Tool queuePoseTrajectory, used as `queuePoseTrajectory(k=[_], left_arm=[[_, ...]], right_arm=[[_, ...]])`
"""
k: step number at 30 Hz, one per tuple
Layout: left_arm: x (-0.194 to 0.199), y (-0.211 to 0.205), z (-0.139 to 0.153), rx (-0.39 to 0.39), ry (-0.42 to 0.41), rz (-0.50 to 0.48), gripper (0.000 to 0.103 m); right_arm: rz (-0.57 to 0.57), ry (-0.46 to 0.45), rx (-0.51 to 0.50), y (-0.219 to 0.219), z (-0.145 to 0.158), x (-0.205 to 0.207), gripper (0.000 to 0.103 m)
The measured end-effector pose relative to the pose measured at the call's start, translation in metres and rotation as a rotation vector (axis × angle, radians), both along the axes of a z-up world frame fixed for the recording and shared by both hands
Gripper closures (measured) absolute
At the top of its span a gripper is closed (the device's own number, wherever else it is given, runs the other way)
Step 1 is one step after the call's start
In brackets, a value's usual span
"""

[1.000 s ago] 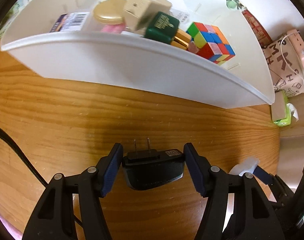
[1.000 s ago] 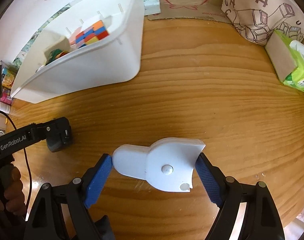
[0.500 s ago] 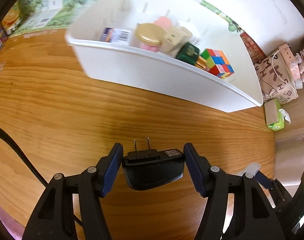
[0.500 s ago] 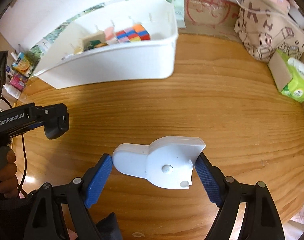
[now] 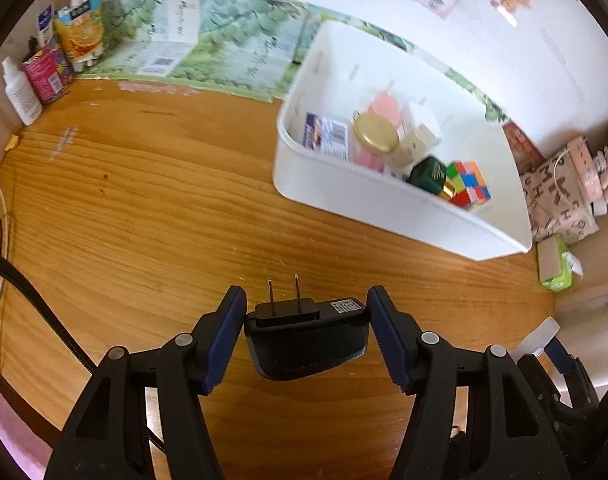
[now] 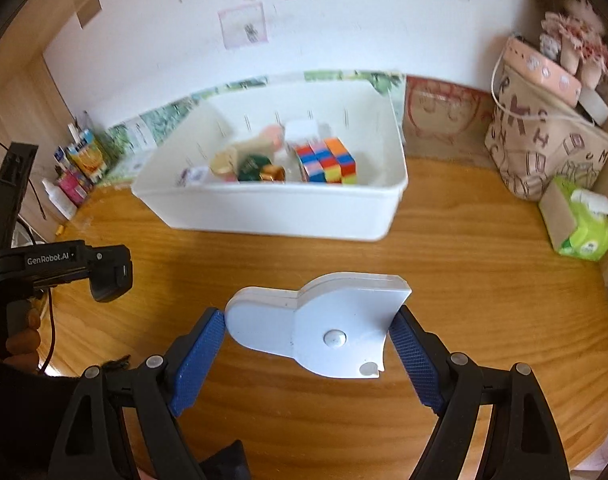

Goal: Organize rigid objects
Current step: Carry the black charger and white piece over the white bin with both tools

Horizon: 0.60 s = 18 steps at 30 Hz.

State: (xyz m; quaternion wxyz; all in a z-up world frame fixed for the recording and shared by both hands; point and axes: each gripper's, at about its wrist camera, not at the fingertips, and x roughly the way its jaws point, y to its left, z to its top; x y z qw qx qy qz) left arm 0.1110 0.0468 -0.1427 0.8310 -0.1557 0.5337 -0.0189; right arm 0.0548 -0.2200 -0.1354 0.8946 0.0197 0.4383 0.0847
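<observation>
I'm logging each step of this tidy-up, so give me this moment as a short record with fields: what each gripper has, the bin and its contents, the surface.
left gripper: shut on black plug-in adapter, prongs pointing away
right gripper: shut on white plastic piece
white bin: on wooden table, apart from both grippers
bin contents: puzzle cube, gold-lidded jar, dark green bottle, barcoded box
beside bin: green tissue pack

Each wrist camera sits close behind its own fingers, looking steeply down and forward over the wooden table (image 5: 152, 216), and both views share the white bin (image 5: 384, 204) (image 6: 272, 216) lying well beyond the fingertips.
</observation>
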Motion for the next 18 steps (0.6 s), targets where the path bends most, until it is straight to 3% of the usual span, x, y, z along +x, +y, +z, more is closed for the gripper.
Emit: queuePoseTrajectory(k=[11, 18], left_arm=[[0.006, 0.016, 0.057, 0.047, -0.125, -0.024, 0.037], [0.017, 0.017, 0.097, 0.078, -0.230, -0.048, 0.037]], right_arm=[[0.005, -0.141, 0.060, 0.013, 0.056, 0.019, 0.019], [0.010, -0.255, 0.042, 0.015, 0.091, 0.038, 0.019]])
